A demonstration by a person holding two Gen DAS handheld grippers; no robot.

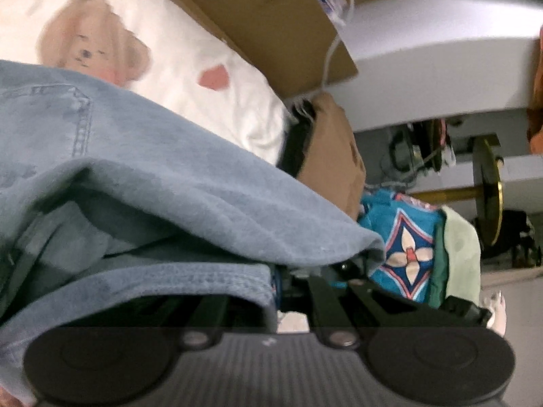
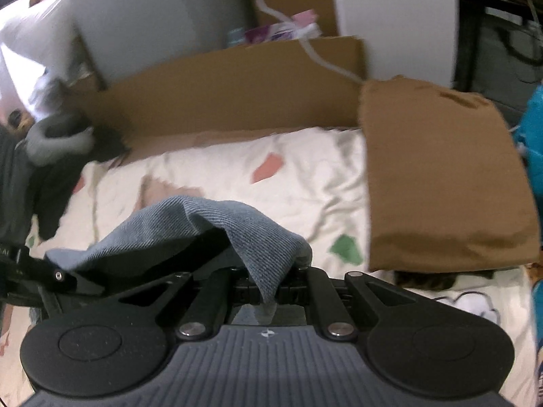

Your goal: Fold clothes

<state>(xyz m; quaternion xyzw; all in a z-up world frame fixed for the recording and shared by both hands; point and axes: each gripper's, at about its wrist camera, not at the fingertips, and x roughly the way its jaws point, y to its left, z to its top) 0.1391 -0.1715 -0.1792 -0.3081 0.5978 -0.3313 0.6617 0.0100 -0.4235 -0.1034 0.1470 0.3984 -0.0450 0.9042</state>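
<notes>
From where I stood, the left gripper (image 1: 305,271) was half buried under the blue denim garment (image 1: 152,176), which draped thick and heavy over its linkage; a stitched pocket showed on the upper fold, and a hemmed edge hung down across the mechanism, so I could not tell whether its jaws were closed on the cloth or merely under it. Behind it lay the bed's cream bear-print cover (image 1: 190,51), with a cardboard box (image 1: 271,23) beyond. Further right, the right gripper (image 2: 271,281) had its jaws pinched together on a bunched corner of the same denim (image 2: 217,234), lifted clear of the bed cover (image 2: 271,176), a tail of cloth trailing down between the arms. A folded brown garment (image 2: 441,176) rested on the bed to the right. The denim looked weighty and fairly stiff for cloth, likely to hold a crease yet sag under its own load; I judged seams, hems or the waistband the surest places to grip, since thin single-layer pinches might slip.
</notes>
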